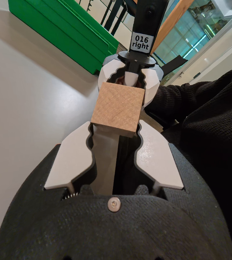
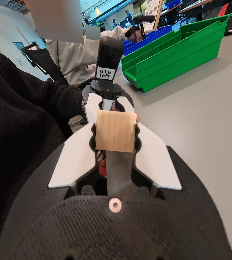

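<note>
A pale wooden block (image 1: 116, 106) is held in the air between both grippers, over the near edge of the grey table (image 1: 21, 98). My left gripper (image 1: 114, 125) is shut on the block's near end in the left wrist view. My right gripper (image 1: 124, 90) faces it and grips the far end. In the right wrist view my right gripper (image 2: 115, 126) is shut on the block (image 2: 114, 135), and the left gripper (image 2: 112, 112) clasps the opposite end. Both carry a black camera post with a white label.
A green plastic bin (image 1: 64, 32) stands on the table (image 2: 190, 140); it also shows in the right wrist view (image 2: 176, 59) with a blue bin (image 2: 147, 36) behind it. A black knit sleeve (image 2: 21, 105) is close by. A person in a grey hoodie (image 2: 73, 59) sits beyond.
</note>
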Action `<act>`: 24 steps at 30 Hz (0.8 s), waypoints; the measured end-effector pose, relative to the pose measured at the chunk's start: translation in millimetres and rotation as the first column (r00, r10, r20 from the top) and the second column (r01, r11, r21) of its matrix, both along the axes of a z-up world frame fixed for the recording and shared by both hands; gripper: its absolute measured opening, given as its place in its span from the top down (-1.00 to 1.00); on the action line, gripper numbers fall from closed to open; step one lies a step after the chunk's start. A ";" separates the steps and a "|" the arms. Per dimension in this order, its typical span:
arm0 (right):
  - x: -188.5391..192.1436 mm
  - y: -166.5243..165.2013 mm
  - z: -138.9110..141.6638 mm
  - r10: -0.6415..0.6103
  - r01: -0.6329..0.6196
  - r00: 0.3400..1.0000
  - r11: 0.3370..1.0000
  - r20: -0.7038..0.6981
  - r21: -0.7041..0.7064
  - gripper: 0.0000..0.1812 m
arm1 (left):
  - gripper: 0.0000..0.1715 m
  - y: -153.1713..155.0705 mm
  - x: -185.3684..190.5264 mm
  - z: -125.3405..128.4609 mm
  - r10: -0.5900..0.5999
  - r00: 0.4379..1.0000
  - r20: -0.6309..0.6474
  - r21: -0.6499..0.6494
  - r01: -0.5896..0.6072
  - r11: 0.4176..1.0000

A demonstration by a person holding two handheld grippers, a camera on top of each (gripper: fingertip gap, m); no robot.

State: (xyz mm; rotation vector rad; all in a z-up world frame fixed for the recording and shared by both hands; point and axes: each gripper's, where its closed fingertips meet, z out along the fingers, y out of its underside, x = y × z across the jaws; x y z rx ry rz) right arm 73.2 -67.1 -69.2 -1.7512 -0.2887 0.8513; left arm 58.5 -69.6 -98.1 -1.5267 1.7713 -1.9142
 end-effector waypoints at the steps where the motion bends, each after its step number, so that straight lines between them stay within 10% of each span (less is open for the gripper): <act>1: 0.0 0.2 -1.6 -0.001 0.001 1.000 1.000 0.005 -0.003 0.41 | 0.31 2.0 0.8 0.6 0.012 1.000 0.007 0.006 -0.012 1.000; 24: 0.9 2.5 -17.2 0.035 -0.050 0.989 0.993 -0.144 -0.106 0.29 | 0.33 15.5 6.1 2.6 0.078 0.997 0.008 -0.002 -0.078 0.997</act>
